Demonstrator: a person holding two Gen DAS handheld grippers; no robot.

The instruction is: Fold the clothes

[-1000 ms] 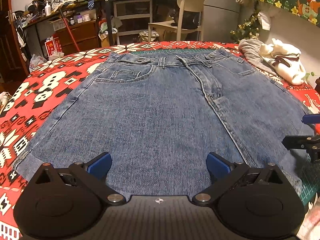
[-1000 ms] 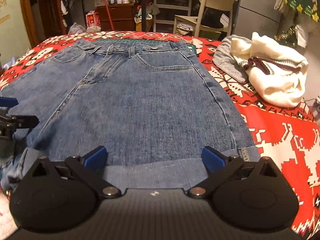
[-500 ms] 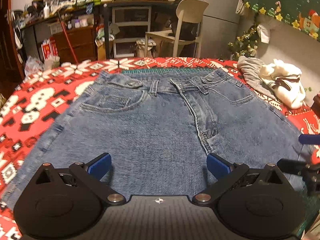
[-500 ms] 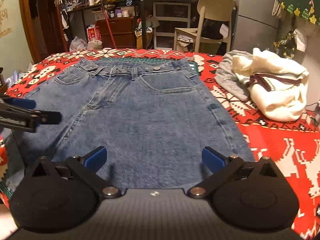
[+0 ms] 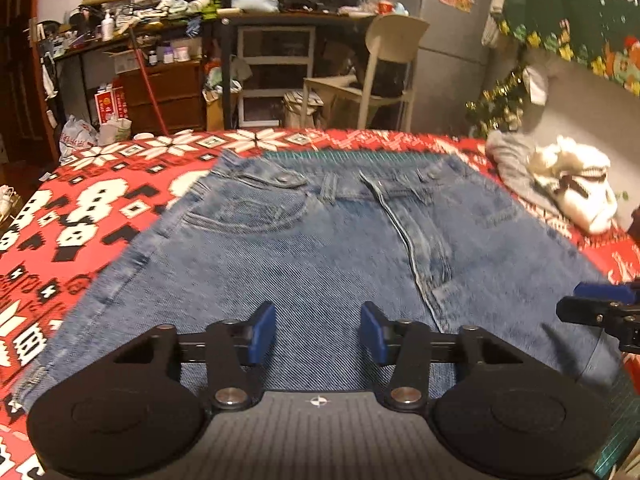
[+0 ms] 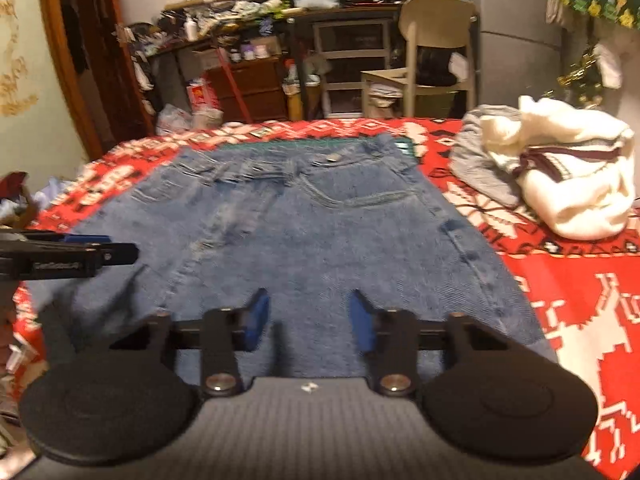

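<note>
Jeans (image 5: 304, 264) lie flat on the red blanket (image 5: 80, 208), waistband at the far edge. Left gripper (image 5: 318, 334) and right gripper (image 6: 306, 322) both over the near hem, jaws partly apart, nothing between the pads. White sweater (image 6: 568, 184) right of jeans.

Your left gripper (image 5: 318, 332) now has its jaws drawn much closer together than half a second ago, with a gap remaining between the blue pads. Your right gripper (image 6: 306, 322) has narrowed the same way. Both sit higher and further back from the jeans (image 5: 320, 248): the waistband lies lower in each view toward 12 o'clock, and more of the room shows above. The near hem has slipped beneath the gripper bodies at 6 o'clock.
</note>
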